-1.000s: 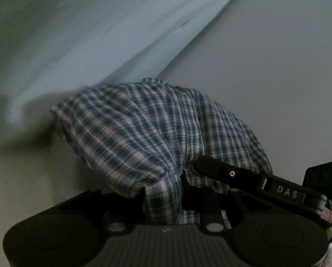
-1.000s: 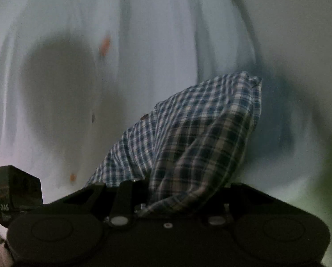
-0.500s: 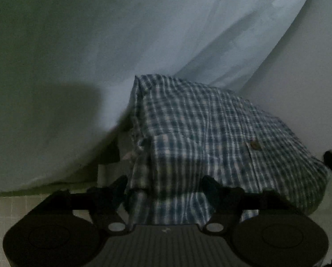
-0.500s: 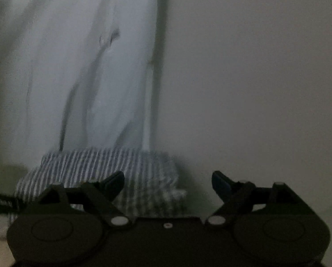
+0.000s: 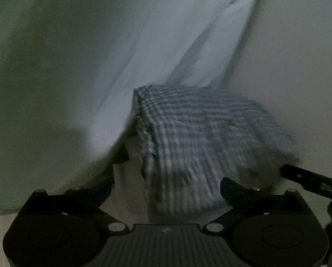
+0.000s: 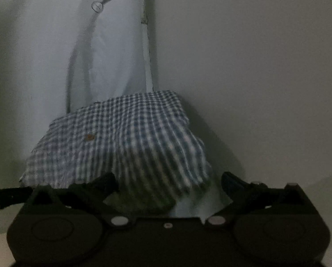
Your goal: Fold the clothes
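Observation:
A folded blue-and-white plaid shirt point(image 5: 199, 142) lies in a compact bundle on a pale surface; it also shows in the right wrist view point(image 6: 126, 140), with a brown button on top. My left gripper point(image 5: 167, 184) is open, its jaws spread on either side of the bundle's near edge. My right gripper point(image 6: 169, 181) is open too, its jaws wide apart at the bundle's near edge. Neither holds the cloth. The other gripper's finger point(image 5: 310, 178) shows at the right edge of the left wrist view.
A pale blue cloth point(image 5: 155, 55) hangs or lies behind the shirt, also in the right wrist view point(image 6: 112, 51), with a small round tag point(image 6: 97, 5) on it. A plain pale wall point(image 6: 255, 66) stands to the right. The light is dim.
One second ago both grippers were shut on the plaid shirt and held it up. They opened, and the shirt now rests as a folded bundle with both grippers just before it.

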Demonstrator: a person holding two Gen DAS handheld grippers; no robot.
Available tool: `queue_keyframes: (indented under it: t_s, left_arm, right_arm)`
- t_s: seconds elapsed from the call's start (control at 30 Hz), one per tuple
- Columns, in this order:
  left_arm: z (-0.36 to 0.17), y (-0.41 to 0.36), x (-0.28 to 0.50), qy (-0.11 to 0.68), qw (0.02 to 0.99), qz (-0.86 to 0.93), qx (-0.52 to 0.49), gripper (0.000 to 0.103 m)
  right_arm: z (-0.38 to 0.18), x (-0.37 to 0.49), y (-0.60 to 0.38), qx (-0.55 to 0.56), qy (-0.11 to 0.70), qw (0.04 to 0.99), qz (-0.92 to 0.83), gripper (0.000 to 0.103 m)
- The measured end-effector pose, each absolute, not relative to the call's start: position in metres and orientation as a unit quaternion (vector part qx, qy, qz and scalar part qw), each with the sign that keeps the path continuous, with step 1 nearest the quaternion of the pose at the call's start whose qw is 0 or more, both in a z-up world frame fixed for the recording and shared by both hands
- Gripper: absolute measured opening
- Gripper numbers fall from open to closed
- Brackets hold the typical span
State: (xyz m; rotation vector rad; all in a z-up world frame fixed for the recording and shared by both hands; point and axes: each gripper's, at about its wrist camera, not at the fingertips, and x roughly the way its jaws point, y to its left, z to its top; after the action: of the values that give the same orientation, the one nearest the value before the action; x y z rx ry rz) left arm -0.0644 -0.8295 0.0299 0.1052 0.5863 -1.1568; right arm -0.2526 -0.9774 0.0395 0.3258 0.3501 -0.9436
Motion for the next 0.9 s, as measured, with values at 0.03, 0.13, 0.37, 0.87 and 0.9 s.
queue_keyframes:
  t_s: [0.03,0.13,0.37,0.87,0.9]
  left_arm:
    - [0.031,-0.818,-0.073,0.271,0.798,-0.535,0.049,0.103]
    - [0.035,-0.780,-0.094,0.265,0.810,-0.521,0.045,0.103]
    - [0.038,-0.696,-0.121,0.269,0.813,-0.515,0.022,0.103]
    - [0.022,-0.615,-0.166,0.264,0.801,-0.528,0.097,0.103]
    - [0.022,-0.612,-0.168,0.263,0.801,-0.529,0.097,0.103]
  right_arm:
    - [0.039,-0.258,-0.968,0.166,0.167,0.865,-0.443,0.103]
    - [0.037,-0.272,-0.936,0.200,0.176,0.866,-0.424,0.103]
    - [0.032,-0.313,-0.841,0.172,0.190,0.858,-0.445,0.103]
    - [0.022,-0.353,-0.728,0.176,0.193,0.855,-0.448,0.103]
    - [0.022,-0.353,-0.724,0.180,0.193,0.854,-0.448,0.103]
